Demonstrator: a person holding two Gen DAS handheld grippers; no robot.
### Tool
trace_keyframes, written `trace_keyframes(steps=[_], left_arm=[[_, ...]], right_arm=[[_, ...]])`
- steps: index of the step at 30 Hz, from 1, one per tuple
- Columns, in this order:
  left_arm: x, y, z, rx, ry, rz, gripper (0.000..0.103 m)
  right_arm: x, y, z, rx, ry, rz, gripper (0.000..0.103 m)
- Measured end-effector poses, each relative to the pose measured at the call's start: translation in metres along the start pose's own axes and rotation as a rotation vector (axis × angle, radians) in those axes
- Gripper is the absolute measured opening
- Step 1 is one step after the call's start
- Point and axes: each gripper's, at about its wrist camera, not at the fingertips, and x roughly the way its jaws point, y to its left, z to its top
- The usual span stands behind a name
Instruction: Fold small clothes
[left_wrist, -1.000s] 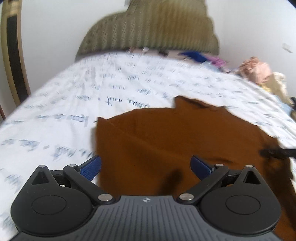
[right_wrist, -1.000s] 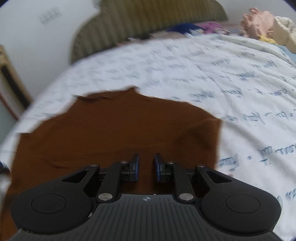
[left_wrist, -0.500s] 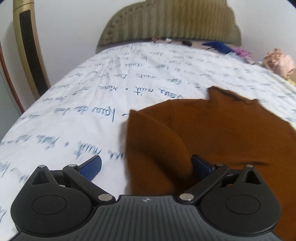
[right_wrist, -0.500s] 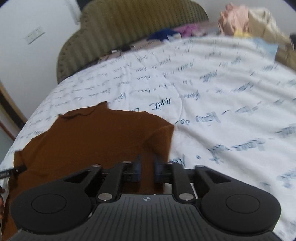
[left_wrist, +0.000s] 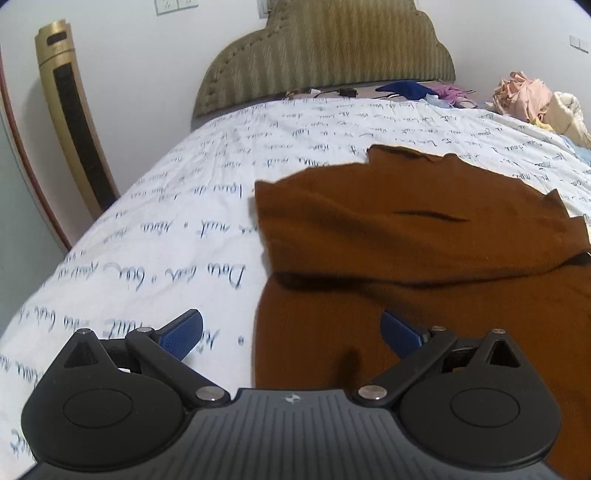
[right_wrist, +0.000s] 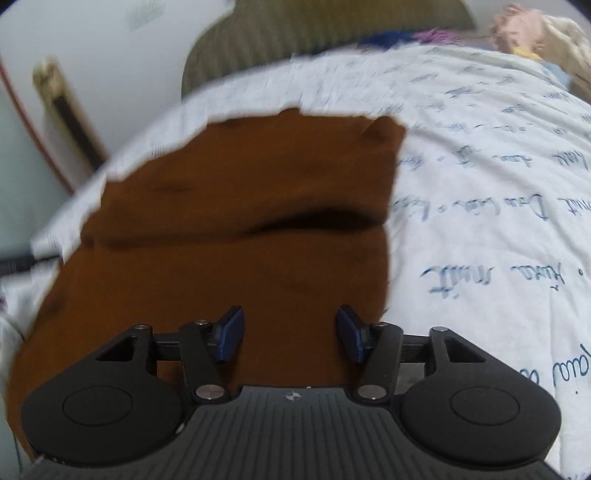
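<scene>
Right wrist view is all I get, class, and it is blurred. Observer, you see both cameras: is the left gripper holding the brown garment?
Observer: No. The left gripper is open, its jaws wide apart with nothing between them; one blue finger is over the sheet, the other over the brown garment.
Operator: What is that gold shape by the wall?
Observer: A tall gold tower unit with a dark front panel, standing beside the bed.
Operator: Anything at the headboard?
Observer: Dark cables and a small plug lie at the base of the headboard.
</scene>
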Motion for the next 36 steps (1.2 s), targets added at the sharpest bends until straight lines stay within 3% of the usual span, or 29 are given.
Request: trace_keyframes(steps=[1,4,8,12,16,20,22,25,33,36], left_arm=[[-0.002,0.001,-0.003,0.000,0.003,0.008,0.103],[-0.010,0.003,-0.014,0.013,0.012,0.028,0.103],[-0.016,0.006,-0.026,0.007,0.033,0.046,0.103],[-0.027,0.012,-0.042,-0.008,0.049,0.057,0.103],[-0.055,0.039,-0.071,-0.105,0.057,-0.026,0.103],[-0.078,0.076,-0.109,-0.259,0.087,-0.180,0.103],[-0.090,0.087,-0.124,-0.290,0.084,-0.217,0.103],[-0.105,0.084,-0.132,-0.251,0.052,-0.220,0.103],[-0.111,0.042,-0.136,-0.098,0.030,-0.332,0.103],[-0.109,0.031,-0.136,-0.088,0.042,-0.390,0.103]], right_arm=[[-0.004,-0.005,0.003,0.032,-0.003,-0.024,0.052],[-0.024,-0.018,0.003,0.066,-0.031,-0.112,0.062],[-0.065,-0.039,-0.009,0.141,-0.080,-0.052,0.062],[-0.099,-0.041,-0.025,0.100,-0.103,-0.012,0.066],[-0.117,-0.034,-0.048,0.094,-0.073,0.087,0.067],[-0.126,-0.023,-0.071,0.092,-0.039,0.118,0.067],[-0.126,-0.019,-0.082,0.089,-0.019,0.130,0.067],[-0.128,-0.015,-0.096,0.082,-0.004,0.142,0.067],[-0.136,-0.020,-0.119,0.141,0.013,0.191,0.069],[-0.138,-0.024,-0.125,0.157,0.018,0.198,0.070]])
